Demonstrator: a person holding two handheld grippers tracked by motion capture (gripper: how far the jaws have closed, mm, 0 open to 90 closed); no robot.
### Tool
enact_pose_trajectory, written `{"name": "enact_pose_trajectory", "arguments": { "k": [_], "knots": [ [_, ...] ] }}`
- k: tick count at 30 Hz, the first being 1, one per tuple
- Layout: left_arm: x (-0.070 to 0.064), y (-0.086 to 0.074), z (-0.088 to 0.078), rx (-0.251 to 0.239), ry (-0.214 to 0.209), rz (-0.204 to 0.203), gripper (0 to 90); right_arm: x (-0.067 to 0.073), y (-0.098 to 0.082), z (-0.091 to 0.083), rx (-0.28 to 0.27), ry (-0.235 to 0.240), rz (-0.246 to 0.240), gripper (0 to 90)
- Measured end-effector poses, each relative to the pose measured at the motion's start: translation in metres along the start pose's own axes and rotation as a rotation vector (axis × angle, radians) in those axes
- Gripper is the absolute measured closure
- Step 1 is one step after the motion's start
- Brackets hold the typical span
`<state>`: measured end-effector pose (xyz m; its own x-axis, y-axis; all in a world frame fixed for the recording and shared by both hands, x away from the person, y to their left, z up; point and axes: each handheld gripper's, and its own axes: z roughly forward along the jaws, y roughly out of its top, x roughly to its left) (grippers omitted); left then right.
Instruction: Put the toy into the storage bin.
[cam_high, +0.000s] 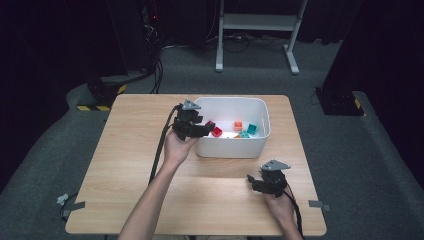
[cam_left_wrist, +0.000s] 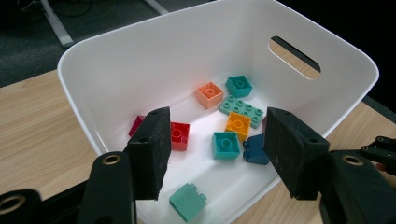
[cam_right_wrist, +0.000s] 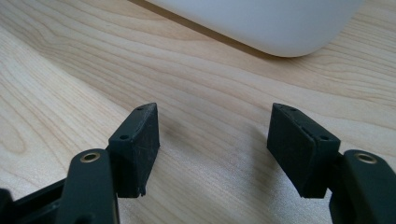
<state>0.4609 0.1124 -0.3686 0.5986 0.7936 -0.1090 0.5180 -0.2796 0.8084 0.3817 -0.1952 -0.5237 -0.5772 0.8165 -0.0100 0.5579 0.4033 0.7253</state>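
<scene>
Two tools are in our hands. Our left tool (cam_left_wrist: 212, 154) hangs over the near-left rim of the white bin (cam_high: 262, 131), its pads (cam_left_wrist: 154, 149) standing apart with nothing between them; we judge it has nothing in its grip, and it is tipped down into the bin so that whatever leaves it lands inside rather than on the worktop (cam_high: 140, 165).

Straight below that gap, at six o'clock in the left gripper view, a mint brick (cam_left_wrist: 187, 201) lies tilted on its side on the bin floor, apart from the others, which reads to us like a piece that has dropped rather than been set down. Going outward, a red brick (cam_left_wrist: 180, 135) sits at about ten o'clock from it, a teal brick (cam_left_wrist: 226, 144) and a dark blue brick (cam_left_wrist: 256, 149) at one o'clock. Beyond these come a yellow brick (cam_left_wrist: 238, 124), a long green plate (cam_left_wrist: 243, 110), an orange brick (cam_left_wrist: 209, 94) and a second teal brick (cam_left_wrist: 239, 85) towards the far wall.

Our right tool (cam_right_wrist: 212, 149) rests low over bare worktop at about five o'clock from the bin, pads wide apart and empty, seemingly parked out of the way.
</scene>
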Motion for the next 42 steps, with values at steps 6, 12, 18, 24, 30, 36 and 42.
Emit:
{"name": "enact_pose_trajectory", "arguments": {
  "k": [6, 12, 18, 24, 30, 36, 42],
  "knots": [
    [0.003, -0.001, -0.009, -0.020, -0.004, -0.005, 41.6, 0.000, 0.000, 0.000, 0.000, 0.000, 0.000, 34.3],
    [0.006, -0.004, -0.014, -0.010, 0.000, -0.002, 41.3, 0.000, 0.000, 0.000, 0.000, 0.000, 0.000, 34.2],
    [0.007, -0.003, -0.024, -0.036, -0.003, -0.001, 41.1, 0.000, 0.000, 0.000, 0.000, 0.000, 0.000, 34.3],
    [0.012, -0.005, -0.030, -0.041, -0.001, -0.013, 40.8, 0.000, 0.000, 0.000, 0.000, 0.000, 0.000, 34.3],
    [0.015, -0.007, -0.037, -0.059, 0.001, -0.017, 40.7, 0.000, 0.000, 0.000, 0.000, 0.000, 0.000, 34.3],
    [0.018, -0.010, -0.043, -0.067, 0.003, -0.025, 40.6, 0.000, 0.000, 0.000, 0.000, 0.000, 0.000, 34.3],
    [0.020, -0.012, -0.051, -0.079, 0.007, -0.027, 40.5, 0.000, 0.000, 0.000, 0.000, 0.000, 0.000, 34.3]
  ]
}}
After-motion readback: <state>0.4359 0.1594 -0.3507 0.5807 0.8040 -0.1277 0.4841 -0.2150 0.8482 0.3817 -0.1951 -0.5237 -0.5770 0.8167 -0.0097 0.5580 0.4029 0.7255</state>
